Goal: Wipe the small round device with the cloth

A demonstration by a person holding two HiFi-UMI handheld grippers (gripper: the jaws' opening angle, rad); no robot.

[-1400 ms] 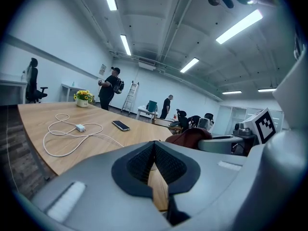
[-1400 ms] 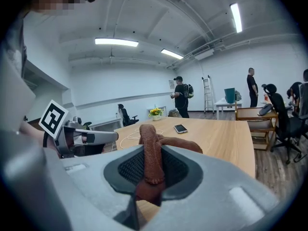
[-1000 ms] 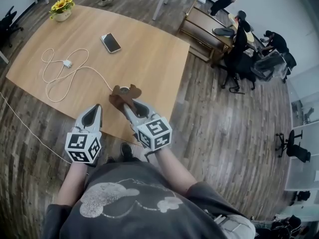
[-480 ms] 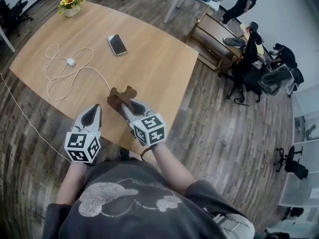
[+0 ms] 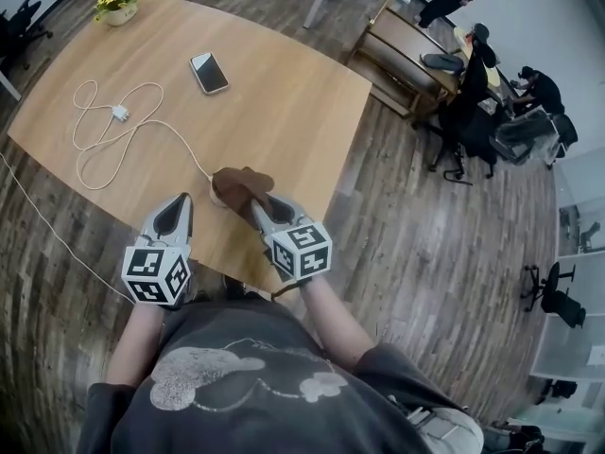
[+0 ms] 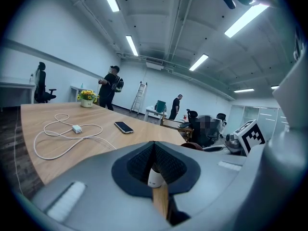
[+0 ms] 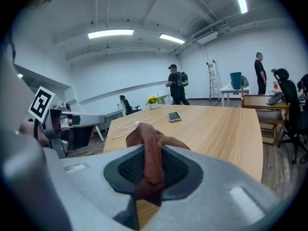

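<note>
Head view of a brown cloth [image 5: 244,183] draped on the small round device [image 5: 217,193], near the worktop's [image 5: 284,93] front edge.
Gripping that cloth in the shut jaws of the right gripper [image 5: 258,205]; holding the left gripper [image 5: 178,203] just beside, jaws pressed together, clear of the device.

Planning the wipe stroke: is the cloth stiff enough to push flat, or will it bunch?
Probably floppy: the cloth bunches and droops in folds where the right gripper pinches it. Likely light too, since a narrow pinch holds its bunched end up. Its coarse weave may drag on the table rather than slide.
</note>
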